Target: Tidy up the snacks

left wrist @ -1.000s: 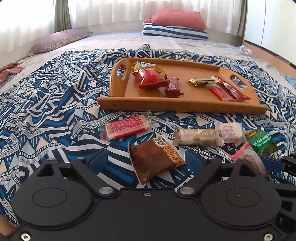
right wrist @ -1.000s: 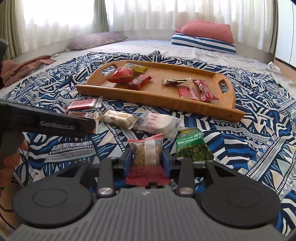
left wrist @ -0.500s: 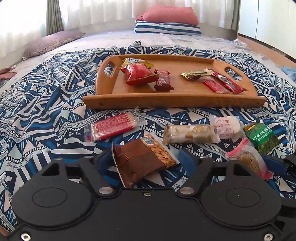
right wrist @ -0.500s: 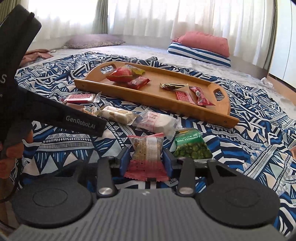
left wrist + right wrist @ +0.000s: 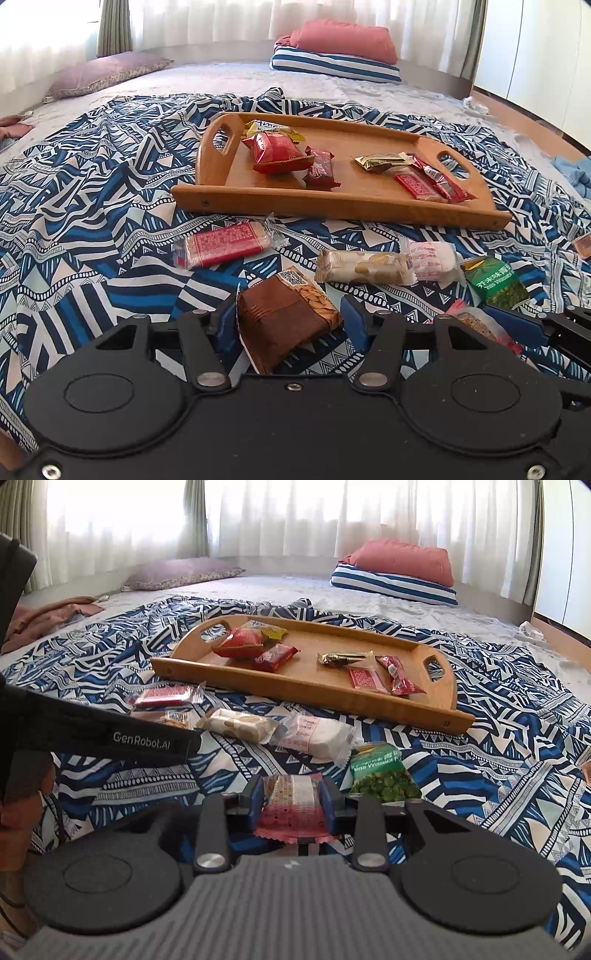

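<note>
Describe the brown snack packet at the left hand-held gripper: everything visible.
The brown glossy foil snack packet is roughly square, with a tan panel printed with almonds and a QR code along its far edge. It lies tilted on the blue-and-white patterned bedspread, near the wooden tray but outside it. It sits between the blue pads of the left hand-held gripper, whose jaws are closing; the left pad touches its edge, the right still stands clear.

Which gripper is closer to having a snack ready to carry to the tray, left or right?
Right. The right gripper is closing with both pads against the pink-edged packet. The left gripper is closing too, but its right pad still stands clear of the brown packet.
</note>
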{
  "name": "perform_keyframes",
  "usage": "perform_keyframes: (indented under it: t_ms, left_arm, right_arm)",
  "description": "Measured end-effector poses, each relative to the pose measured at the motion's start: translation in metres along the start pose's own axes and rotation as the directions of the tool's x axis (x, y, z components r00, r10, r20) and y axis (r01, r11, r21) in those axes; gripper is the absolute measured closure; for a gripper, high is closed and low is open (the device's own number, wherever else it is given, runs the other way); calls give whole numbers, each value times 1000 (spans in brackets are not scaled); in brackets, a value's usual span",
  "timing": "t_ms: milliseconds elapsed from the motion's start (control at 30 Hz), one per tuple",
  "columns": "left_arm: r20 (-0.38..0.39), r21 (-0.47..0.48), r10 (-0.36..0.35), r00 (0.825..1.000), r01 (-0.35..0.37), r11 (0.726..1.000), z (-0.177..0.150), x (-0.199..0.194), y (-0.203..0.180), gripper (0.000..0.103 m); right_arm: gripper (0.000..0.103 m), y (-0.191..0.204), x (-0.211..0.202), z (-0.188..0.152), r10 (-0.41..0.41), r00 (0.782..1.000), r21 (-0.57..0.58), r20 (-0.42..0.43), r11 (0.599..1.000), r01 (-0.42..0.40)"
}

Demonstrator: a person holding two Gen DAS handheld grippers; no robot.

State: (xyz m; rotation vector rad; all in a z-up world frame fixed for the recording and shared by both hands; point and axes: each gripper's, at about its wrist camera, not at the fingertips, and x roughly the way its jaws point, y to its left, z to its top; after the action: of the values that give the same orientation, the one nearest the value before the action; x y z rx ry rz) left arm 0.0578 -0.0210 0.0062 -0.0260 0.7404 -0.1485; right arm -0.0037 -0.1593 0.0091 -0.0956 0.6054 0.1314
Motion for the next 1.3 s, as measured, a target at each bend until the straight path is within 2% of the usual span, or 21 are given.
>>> perform_keyframes:
  t_ms: [133, 167, 200, 233, 533, 600, 633, 667, 1000, 1100, 1167, 1300]
  left_arm:
    - [5, -2, -3, 1000, 3, 1000, 1, -6, 0, 48]
    - [9, -3, -4, 1000, 4, 1000, 1, -8, 1, 48]
    - [13, -3, -5, 1000, 5, 1000, 2, -9, 1, 48]
    - [17, -4, -7, 1000, 7, 1000, 2, -11, 1, 48]
    - [40, -7, -6, 999, 6, 1000, 6, -20, 4, 49]
    - [41, -10, -4, 999, 4, 1000, 6, -21, 5, 49]
    - [41, -11, -2, 999, 3, 1000, 6, -21, 5, 49]
    - [41, -13, 0, 999, 1, 1000, 6, -21, 6, 49]
    - [33, -21, 15, 999, -14, 1000, 4, -20, 10, 49]
    - [32, -21, 16, 999, -16, 1000, 4, -20, 9, 49]
    - [32, -21, 16, 999, -16, 1000, 3, -20, 9, 49]
    - [32, -21, 16, 999, -16, 1000, 3, -20, 9, 49]
  right_arm:
    - [67, 0, -4, 5, 0, 1000, 1, 10, 1000, 0]
    - [73, 0, -6, 6, 0, 1000, 2, 12, 1000, 0]
    - [74, 0, -7, 7, -1, 1000, 3, 14, 1000, 1]
    - [82, 0, -8, 9, -3, 1000, 4, 15, 1000, 3]
    - [82, 1, -9, 11, -15, 1000, -19, 15, 1000, 15]
    - [75, 2, -7, 10, -16, 1000, -27, 10, 1000, 16]
    - [64, 3, -7, 8, -18, 1000, -30, 10, 999, 18]
    - [61, 3, -6, 7, -21, 1000, -36, 11, 999, 22]
    - [58, 1, 7, 6, -25, 1000, -25, -3, 999, 25]
    - [50, 1, 9, 6, -15, 1000, -11, -13, 1000, 15]
    - [39, 1, 8, 4, 2, 1000, -2, -19, 1000, -2]
    - [33, 0, 3, -5, 18, 999, 4, -40, 1000, -18]
